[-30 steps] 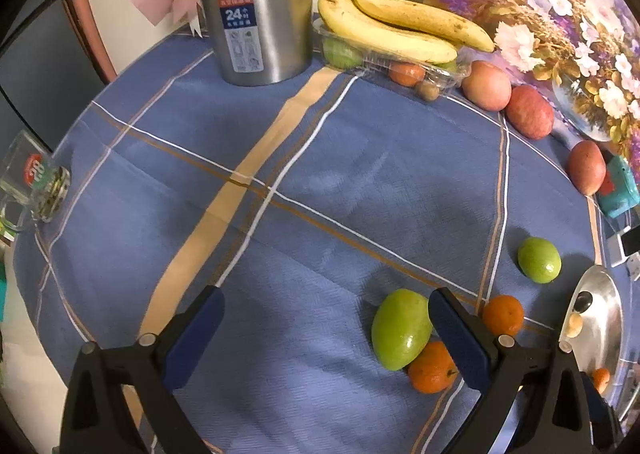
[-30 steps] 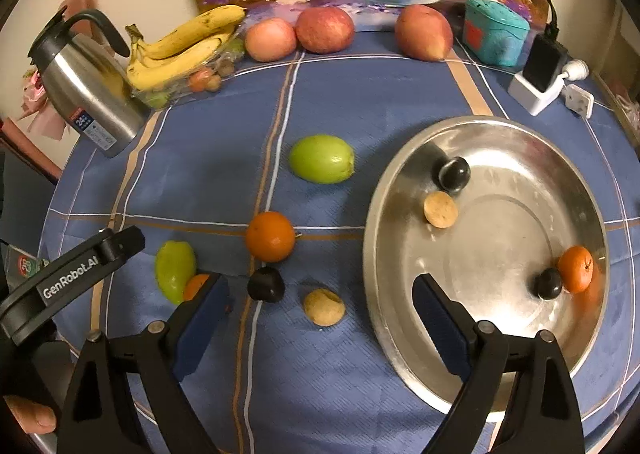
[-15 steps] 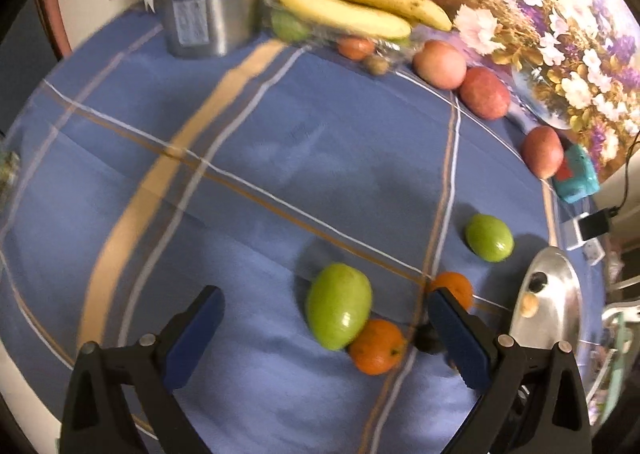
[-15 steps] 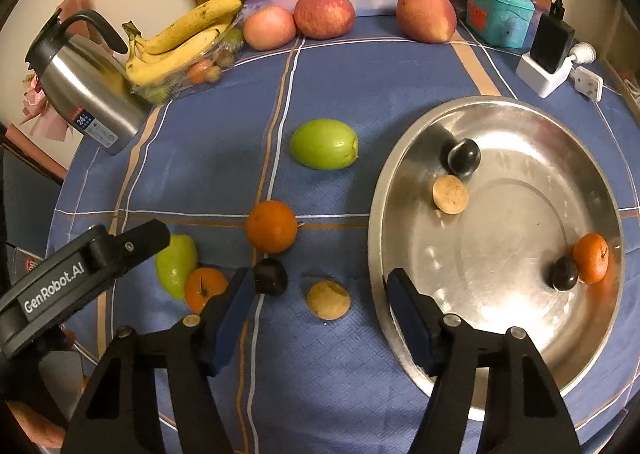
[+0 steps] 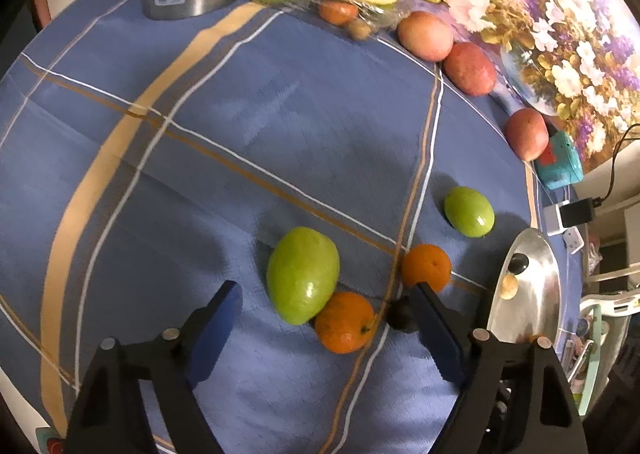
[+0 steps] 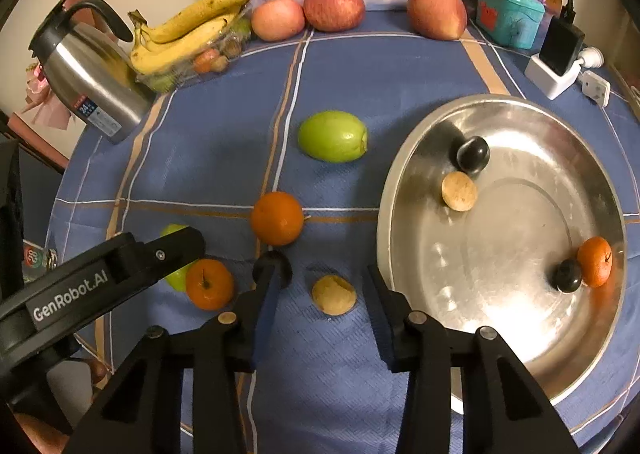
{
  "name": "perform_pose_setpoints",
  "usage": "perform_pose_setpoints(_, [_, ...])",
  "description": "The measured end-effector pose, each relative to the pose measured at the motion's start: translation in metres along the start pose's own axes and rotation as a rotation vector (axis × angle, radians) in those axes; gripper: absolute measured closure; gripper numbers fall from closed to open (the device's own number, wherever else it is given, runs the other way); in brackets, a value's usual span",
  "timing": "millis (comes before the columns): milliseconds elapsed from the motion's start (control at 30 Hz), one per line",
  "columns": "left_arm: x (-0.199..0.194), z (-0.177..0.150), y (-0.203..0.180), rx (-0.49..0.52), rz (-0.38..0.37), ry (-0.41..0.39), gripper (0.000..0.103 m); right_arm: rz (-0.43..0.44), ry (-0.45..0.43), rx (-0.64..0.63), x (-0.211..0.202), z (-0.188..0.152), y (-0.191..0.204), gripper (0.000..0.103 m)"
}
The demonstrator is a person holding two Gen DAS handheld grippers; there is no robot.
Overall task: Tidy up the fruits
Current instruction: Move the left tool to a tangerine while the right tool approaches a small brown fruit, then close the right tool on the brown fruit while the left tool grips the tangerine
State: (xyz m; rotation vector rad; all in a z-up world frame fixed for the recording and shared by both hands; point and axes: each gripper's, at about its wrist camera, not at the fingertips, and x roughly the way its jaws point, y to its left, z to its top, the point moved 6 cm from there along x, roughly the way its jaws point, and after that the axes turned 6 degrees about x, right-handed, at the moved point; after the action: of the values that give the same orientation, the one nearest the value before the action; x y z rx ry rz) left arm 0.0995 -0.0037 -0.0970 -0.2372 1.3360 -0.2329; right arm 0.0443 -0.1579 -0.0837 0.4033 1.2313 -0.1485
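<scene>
My left gripper (image 5: pixel 324 290) hangs over a large green fruit (image 5: pixel 302 280) and a small orange (image 5: pixel 346 322). Both lie between its closing jaws, and the pads touch neither. My right gripper (image 6: pixel 323 274) straddles a small tan fruit (image 6: pixel 334 294); its jaws are closing too, with gaps on both sides. A dark plum (image 6: pixel 276 266) peeks out behind its left finger. The steel plate (image 6: pixel 500 334) to the right holds two dark plums, a tan fruit and an orange (image 6: pixel 595 261). One of the left gripper's fingers (image 6: pixel 160 254) reaches in from the left.
On the blue checked cloth lie another orange (image 6: pixel 277 218) and a second green fruit (image 6: pixel 333 136). At the back stand a steel flask (image 6: pixel 92 82), bananas (image 6: pixel 192 30), three apples (image 6: pixel 334 8), a teal box (image 6: pixel 510 12) and a charger (image 6: pixel 558 58).
The left view tipped down, so the green fruit and small orange came in between its fingers, which narrowed slightly. The right jaws closed in a lot around the tan fruit.
</scene>
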Motion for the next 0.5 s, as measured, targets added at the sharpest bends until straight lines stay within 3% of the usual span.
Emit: perform_pose_setpoints(500, [0.019, -0.01, -0.007, 0.009, 0.01, 0.063, 0.027, -0.035, 0.034, -0.052, 0.011, -0.006, 0.003, 0.062])
